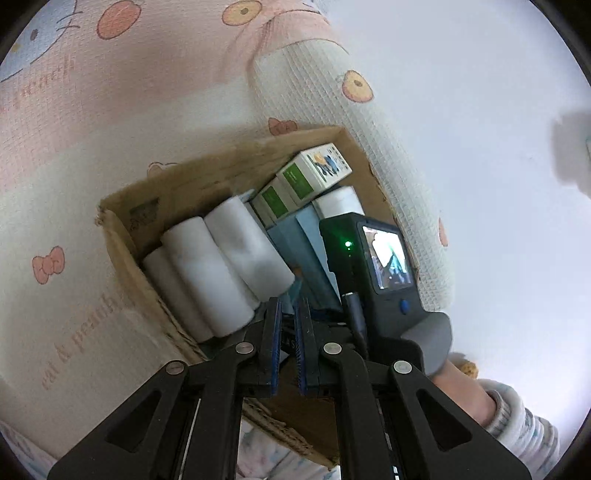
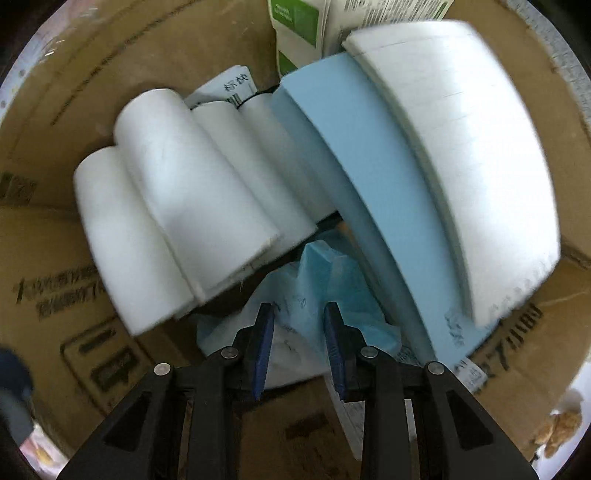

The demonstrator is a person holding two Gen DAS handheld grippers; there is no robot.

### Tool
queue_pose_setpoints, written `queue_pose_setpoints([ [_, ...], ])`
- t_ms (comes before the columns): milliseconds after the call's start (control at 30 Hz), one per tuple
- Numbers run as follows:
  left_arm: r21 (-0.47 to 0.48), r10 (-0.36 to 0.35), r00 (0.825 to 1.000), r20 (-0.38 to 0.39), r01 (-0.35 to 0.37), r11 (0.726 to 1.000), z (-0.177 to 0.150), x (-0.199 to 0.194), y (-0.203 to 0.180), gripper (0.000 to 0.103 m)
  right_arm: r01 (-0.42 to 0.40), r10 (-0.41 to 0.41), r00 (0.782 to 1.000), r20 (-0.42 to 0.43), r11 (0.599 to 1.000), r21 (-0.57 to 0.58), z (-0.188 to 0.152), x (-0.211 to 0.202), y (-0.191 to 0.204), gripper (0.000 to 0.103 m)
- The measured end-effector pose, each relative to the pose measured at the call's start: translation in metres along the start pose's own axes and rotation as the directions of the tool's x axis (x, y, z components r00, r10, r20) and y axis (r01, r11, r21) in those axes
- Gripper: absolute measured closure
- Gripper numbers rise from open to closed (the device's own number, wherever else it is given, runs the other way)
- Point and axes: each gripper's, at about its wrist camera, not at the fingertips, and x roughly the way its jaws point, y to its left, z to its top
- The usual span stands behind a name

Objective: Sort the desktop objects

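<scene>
A cardboard box (image 1: pixel 177 192) on the patterned cloth holds white foam rolls (image 1: pixel 207 269), a blue foam slab (image 1: pixel 295 240), a white foam slab (image 1: pixel 338 201) and green-and-white cartons (image 1: pixel 306 177). My left gripper (image 1: pixel 287 304) hovers over the box's near rim, jaws nearly together, nothing between them. My right gripper (image 2: pixel 299 314) is inside the box (image 2: pixel 74 110), jaws partly open around a crumpled blue plastic bag (image 2: pixel 306 295), not clamped on it. The white rolls (image 2: pixel 166 206) lie to its left, the blue slab (image 2: pixel 376 206) and the white slab (image 2: pixel 465 155) to its right. The right gripper's body (image 1: pixel 373 266) shows in the left wrist view.
Pink-and-white cartoon cloth (image 1: pixel 74 184) covers the surface around the box. A white wall (image 1: pixel 480 147) lies to the right. The person's sleeved wrist (image 1: pixel 509 417) is at lower right. Green-and-white cartons (image 2: pixel 299 33) stand at the box's far end.
</scene>
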Motion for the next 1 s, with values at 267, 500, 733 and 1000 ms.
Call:
queue_pose_setpoints([
  [267, 0.006, 0.002, 1.000, -0.007, -0.002, 1.000, 0.005, -0.004, 0.004, 0.095, 0.000, 0.003, 0.996, -0.092, 0.999, 0.035, 0.011, 0.030, 0.008, 0.077],
  [500, 0.005, 0.038, 0.999, -0.027, -0.038, 0.999, 0.004, -0.003, 0.003, 0.095, -0.035, 0.045, 0.989, -0.142, 0.997, 0.072, 0.015, 0.044, 0.005, 0.077],
  [733, 0.025, 0.115, 0.993, -0.037, -0.114, 0.993, -0.001, -0.005, -0.012, 0.084, -0.036, 0.033, 0.991, -0.130, 0.999, -0.027, 0.007, 0.008, 0.014, 0.077],
  [1000, 0.072, 0.135, 0.990, -0.052, -0.131, 0.989, -0.005, 0.014, -0.052, 0.064, -0.208, 0.211, 0.977, 0.016, 0.972, -0.111, -0.014, -0.076, -0.009, 0.077],
])
